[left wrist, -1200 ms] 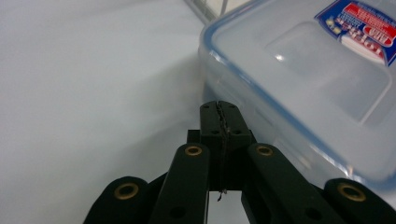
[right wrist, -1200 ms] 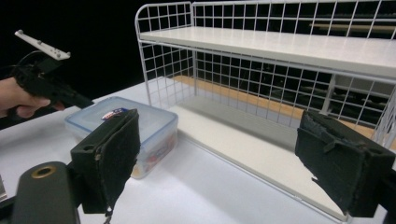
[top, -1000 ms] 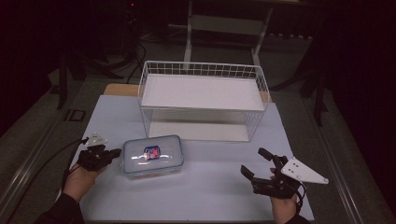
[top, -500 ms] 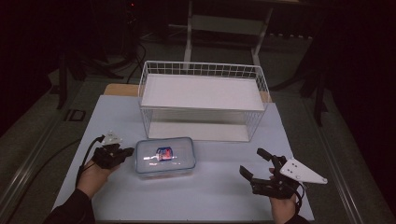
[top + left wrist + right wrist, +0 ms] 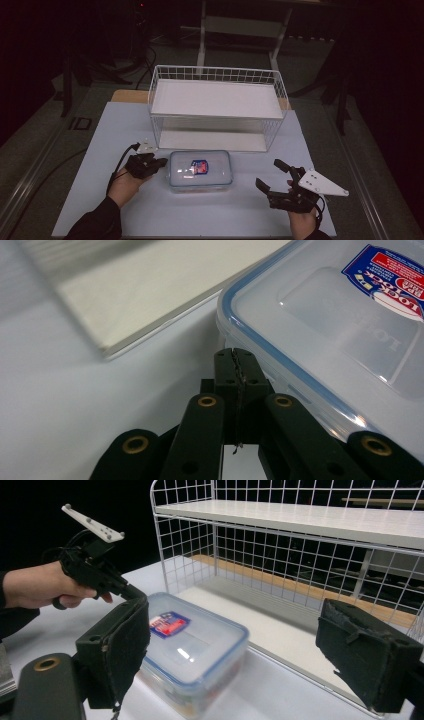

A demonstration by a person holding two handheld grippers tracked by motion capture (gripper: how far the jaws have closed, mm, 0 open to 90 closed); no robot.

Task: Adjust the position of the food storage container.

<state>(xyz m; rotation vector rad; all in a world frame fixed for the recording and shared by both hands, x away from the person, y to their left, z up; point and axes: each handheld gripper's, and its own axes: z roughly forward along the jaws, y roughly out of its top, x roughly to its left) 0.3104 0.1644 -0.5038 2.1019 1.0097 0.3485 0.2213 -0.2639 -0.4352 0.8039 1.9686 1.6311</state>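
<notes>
Pressing its closed, empty tips to the container's left edge, left claw (image 5: 159,162) sits lower left. Clear plastic container (image 5: 200,170), blue-rimmed lid, red-blue label, lies mid-table (image 5: 100,150). Right claw (image 5: 274,176) gapes empty, lower right.

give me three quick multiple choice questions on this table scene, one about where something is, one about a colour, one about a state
1. Where does the plastic box sit?
A. on the rack's top shelf
B. on the table in front of the wire rack
C. in the right gripper's jaws

2. What colour is the seal around the box lid?
A. blue
B. green
C. yellow

3. How do the jaws of the left gripper stand?
A. wide open
B. shut on the box
C. shut, with nothing between them

Answers:
1. B, the high view shows the box on the table just before the rack's lower shelf.
2. A, a blue band runs round the lid's edge in the left gripper view.
3. C, the two pads meet flat beside the box's wall, while the right gripper stands open.
</notes>
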